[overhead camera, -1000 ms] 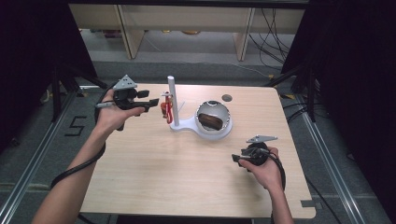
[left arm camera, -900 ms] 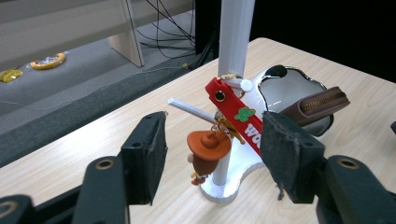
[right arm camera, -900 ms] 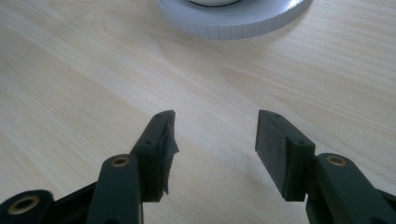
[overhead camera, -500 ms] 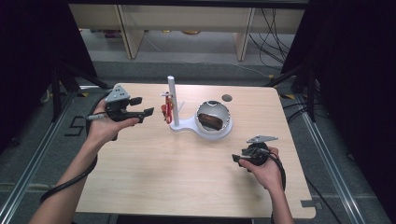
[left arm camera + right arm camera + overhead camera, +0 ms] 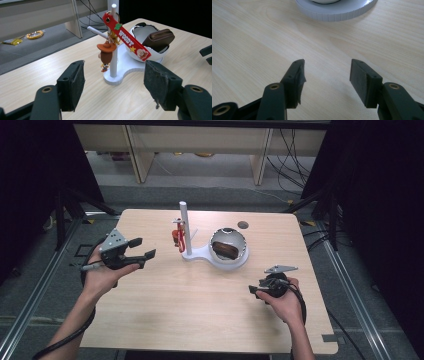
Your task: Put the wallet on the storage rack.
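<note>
Left gripper (image 5: 138, 253) had drawn back from keychain (image 5: 108, 53), jaws just opened wide, empty. Right gripper (image 5: 254, 290) kept still, jaws apart, empty. Keychain hung on stand (image 5: 183, 227) peg beside bowl (image 5: 240, 257); judged light, floppy, best gripped by red strap (image 5: 127, 37).

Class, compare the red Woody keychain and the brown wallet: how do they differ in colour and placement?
The keychain is red and hangs from the white stand's post; the wallet is brown and sits tilted inside the shiny bowl. Both rest on the same white stand, untouched by either gripper.
</note>
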`<state>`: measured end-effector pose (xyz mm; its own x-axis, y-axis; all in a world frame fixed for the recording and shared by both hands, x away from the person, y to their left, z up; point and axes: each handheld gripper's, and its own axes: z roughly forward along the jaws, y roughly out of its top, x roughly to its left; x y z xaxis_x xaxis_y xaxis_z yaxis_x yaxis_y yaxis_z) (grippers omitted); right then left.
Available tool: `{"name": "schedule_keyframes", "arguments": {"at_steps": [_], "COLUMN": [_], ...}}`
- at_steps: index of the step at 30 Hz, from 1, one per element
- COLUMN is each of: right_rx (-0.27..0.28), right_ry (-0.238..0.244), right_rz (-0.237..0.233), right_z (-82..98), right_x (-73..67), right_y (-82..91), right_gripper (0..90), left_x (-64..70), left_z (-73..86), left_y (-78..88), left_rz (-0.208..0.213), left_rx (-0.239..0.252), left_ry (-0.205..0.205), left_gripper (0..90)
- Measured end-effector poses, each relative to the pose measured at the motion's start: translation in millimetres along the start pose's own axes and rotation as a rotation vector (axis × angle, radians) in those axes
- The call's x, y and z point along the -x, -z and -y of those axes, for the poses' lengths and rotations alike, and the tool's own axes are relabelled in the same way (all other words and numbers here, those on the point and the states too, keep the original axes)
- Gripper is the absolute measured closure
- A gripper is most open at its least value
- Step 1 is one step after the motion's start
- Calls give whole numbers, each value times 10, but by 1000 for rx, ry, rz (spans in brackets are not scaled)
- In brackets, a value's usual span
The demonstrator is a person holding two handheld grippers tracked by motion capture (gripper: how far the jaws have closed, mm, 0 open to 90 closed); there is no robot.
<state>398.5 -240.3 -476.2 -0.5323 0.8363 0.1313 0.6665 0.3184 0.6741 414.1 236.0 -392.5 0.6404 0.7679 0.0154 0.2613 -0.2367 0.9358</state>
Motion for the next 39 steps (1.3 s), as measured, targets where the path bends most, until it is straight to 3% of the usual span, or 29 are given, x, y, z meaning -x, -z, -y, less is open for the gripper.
{"name": "schedule_keyframes", "arguments": {"at_steps": [12,13,15,19,22,23,24,26,32,34,37,38,39], "right_rx": [5,-3,12,-3,37,-8,-14,-7,2,21,18,10,20], "right_ry": [1,-27,-5,0,-5,-20,-21,-3,1,4,-30,-73,-56], "right_rz": [-3,-4,4,2,2,5,3,-8,7,-8,-15,-13,-11], "right_z": [3,6,7,7,25,20,21,29,78,90,109,115,117], "right_x": [4,-24,-9,0,-3,-16,-17,1,-11,-3,-17,-54,-43], "right_y": [4,6,-7,-3,-41,-9,-10,-35,-63,-83,-91,-82,-83], "right_gripper": [459,458,457,454,450,449,448,446,445,445,445,445,444], "left_x": [89,92,98,157,211,221,235,252,314,308,307,309,311], "left_z": [512,556,641,909,1105,1147,1214,1301,1434,1440,1439,1438,1438], "left_y": [160,169,172,165,139,138,125,111,125,132,142,140,138], "left_rz": [-55,-66,-70,-87,-82,-85,-85,-91,-107,-106,-115,-115,-114], "left_rx": [7,4,8,38,37,31,32,20,15,37,30,30,29], "left_ry": [61,63,69,93,106,109,122,106,107,105,113,113,112], "left_gripper": [319,319,319,321,320,320,320,320,319,317,315,315,315]}}
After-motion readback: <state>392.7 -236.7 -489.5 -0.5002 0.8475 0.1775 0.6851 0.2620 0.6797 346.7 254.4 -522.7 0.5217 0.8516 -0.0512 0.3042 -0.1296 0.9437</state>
